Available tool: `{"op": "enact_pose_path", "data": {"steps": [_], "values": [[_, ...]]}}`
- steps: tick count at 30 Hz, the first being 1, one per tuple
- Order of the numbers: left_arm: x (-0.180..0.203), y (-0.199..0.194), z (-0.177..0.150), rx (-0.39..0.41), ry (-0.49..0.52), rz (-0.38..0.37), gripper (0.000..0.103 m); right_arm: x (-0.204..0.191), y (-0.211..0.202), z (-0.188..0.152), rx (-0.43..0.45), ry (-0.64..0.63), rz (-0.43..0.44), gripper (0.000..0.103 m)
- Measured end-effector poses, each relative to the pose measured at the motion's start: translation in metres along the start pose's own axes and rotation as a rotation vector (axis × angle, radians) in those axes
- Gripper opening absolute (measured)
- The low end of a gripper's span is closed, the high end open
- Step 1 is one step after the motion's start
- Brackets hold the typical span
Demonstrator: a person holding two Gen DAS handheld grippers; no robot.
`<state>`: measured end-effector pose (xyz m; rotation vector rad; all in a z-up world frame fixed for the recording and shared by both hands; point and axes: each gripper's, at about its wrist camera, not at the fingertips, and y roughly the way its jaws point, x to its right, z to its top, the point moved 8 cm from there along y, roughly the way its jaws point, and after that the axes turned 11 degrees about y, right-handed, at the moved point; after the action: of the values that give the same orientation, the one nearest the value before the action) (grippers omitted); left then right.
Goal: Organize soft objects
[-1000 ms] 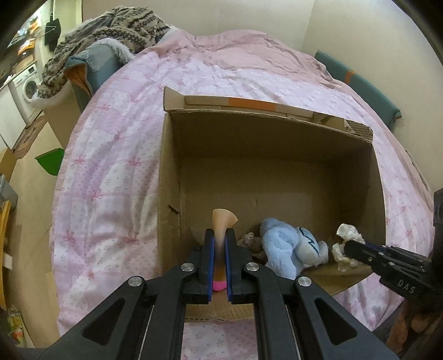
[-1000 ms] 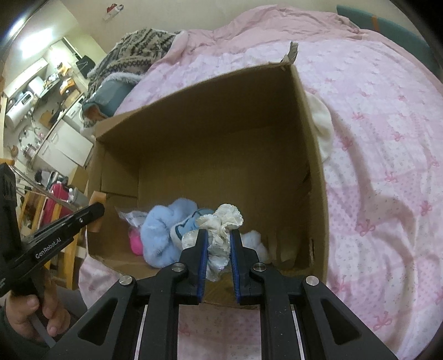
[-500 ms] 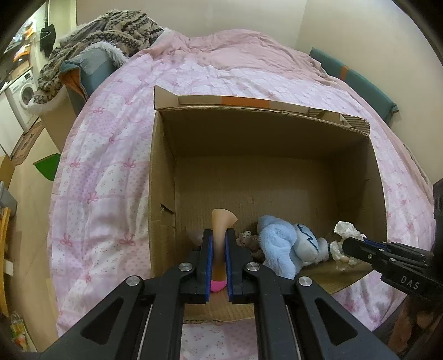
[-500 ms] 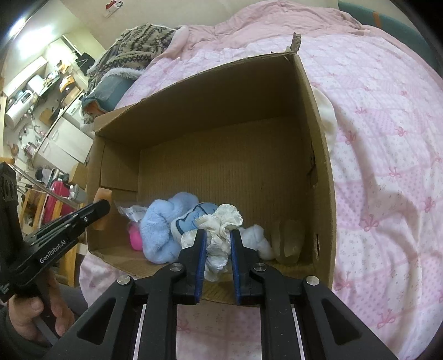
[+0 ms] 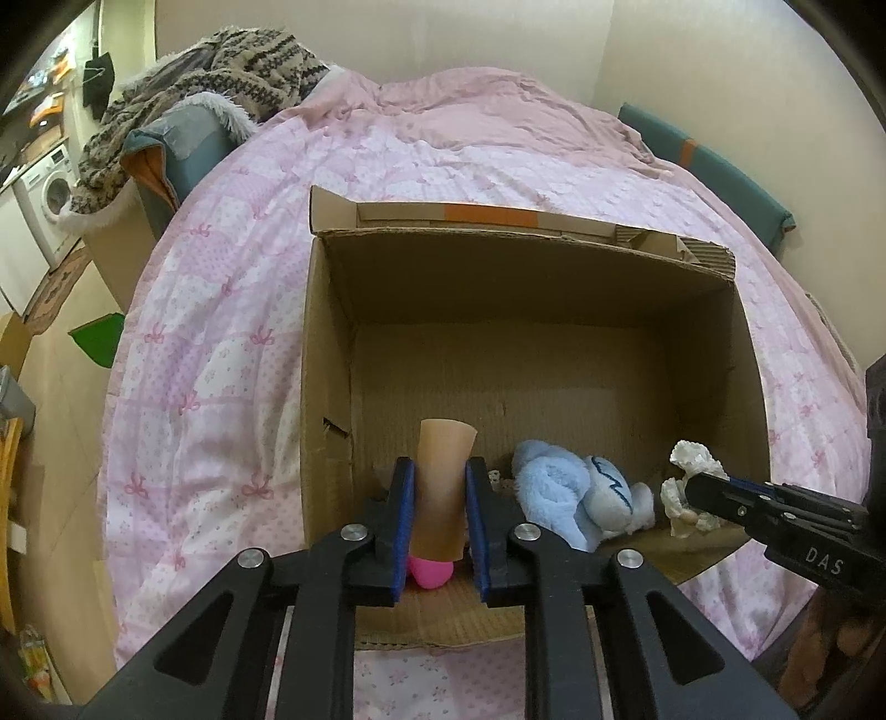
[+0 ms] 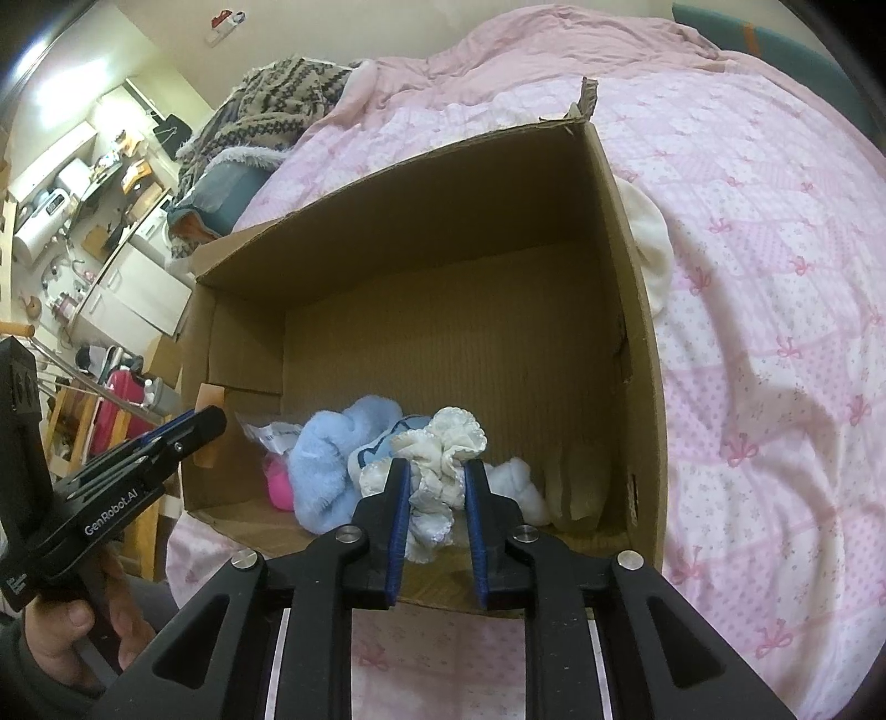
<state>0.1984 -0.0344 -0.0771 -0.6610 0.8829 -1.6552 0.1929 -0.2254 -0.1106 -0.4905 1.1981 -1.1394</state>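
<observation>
Cardboard box (image 5: 326,387) on the bed lies open at twelve o'clock of both grippers. Left gripper (image 5: 439,515) holds a tan soft piece (image 5: 443,487) between narrow fingers, its long axis pointing up and forward over the near left corner. Right gripper (image 6: 437,487) clamps a cream frilly cloth (image 6: 446,459), bunched, above the blue plush (image 6: 338,459).

Pink quilted bed (image 5: 232,310), cream walls (image 5: 387,39), washing machine (image 5: 52,194) far left, wood floor (image 5: 61,443)
</observation>
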Motion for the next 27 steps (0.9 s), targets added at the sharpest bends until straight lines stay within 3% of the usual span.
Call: {"op": "enact_pose_path", "data": {"steps": [4,6,9,14,15,17,23,27], "values": [[0.001,-0.003,0.001,0.007,0.005,0.013,0.029,-0.001,-0.003,0.001,0.007,0.001,0.006,0.023],[0.001,-0.006,0.003,0.018,0.007,0.022,0.046,-0.001,-0.004,0.002,0.012,0.003,0.009,0.023],[0.0,-0.013,0.006,0.052,0.012,0.04,0.061,-0.001,-0.006,0.003,0.019,0.007,0.009,0.027],[-0.003,-0.021,0.009,0.075,0.008,0.066,0.062,-0.002,-0.01,0.004,0.031,0.017,0.023,0.036],[-0.004,-0.023,0.01,0.082,0.005,0.068,0.062,-0.003,-0.012,0.005,0.039,0.02,0.028,0.052],[-0.006,-0.027,0.011,0.091,0.004,0.076,0.062,-0.005,-0.018,0.007,0.067,0.023,0.039,0.071],[-0.015,-0.047,0.01,0.121,-0.021,0.132,0.062,-0.012,-0.037,0.011,0.137,-0.007,0.041,0.071],[-0.015,-0.065,0.012,0.159,-0.02,0.14,0.067,-0.017,-0.06,0.011,0.216,-0.036,0.03,0.079]]}}
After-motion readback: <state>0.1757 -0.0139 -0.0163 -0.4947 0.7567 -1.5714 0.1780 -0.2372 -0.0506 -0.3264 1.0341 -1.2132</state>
